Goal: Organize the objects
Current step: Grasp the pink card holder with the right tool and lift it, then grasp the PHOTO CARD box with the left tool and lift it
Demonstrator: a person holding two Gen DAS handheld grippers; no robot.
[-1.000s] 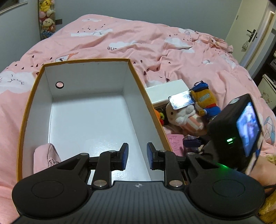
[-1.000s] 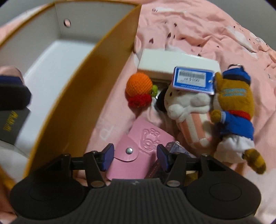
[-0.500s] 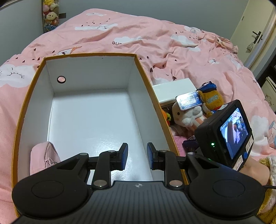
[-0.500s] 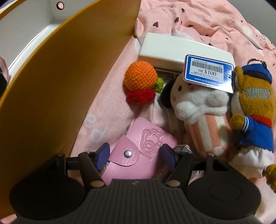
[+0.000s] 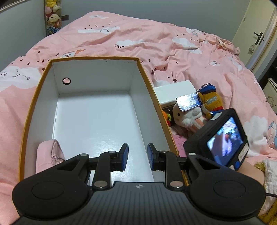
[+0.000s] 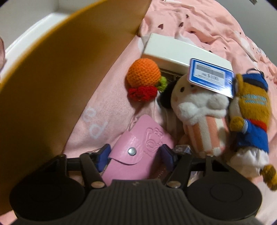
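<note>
On bed, pink duvet (image 5: 155, 52) with white clouds and small dark hearts, rumpled toward far right. Grey wall behind; hanging column of plush toys (image 5: 52, 16) at upper left; cream door with dark lever handle (image 5: 258, 37) at upper right.

Open cardboard box (image 5: 150, 97), ochre outside and white inside, resting on duvet, round hole in far wall. Pink pouch (image 5: 49, 155) lying in near left corner of box.

Left gripper (image 5: 137, 156) hanging over near end of box, jaws narrowly parted, nothing between them.

Right of box, on duvet: white rectangular case (image 6: 181, 50), crocheted orange with red and green trim (image 6: 143, 76), white plush in striped pink outfit (image 6: 199, 110) with blue price tag (image 6: 209, 77) over its head, brown bear plush in blue jacket and cap (image 6: 249, 110) just beside it.

Right gripper (image 6: 135, 155) angled down over pink snap wallet (image 6: 138, 147), jaws closing, wallet between blue pads; contact with pads not clear.
</note>
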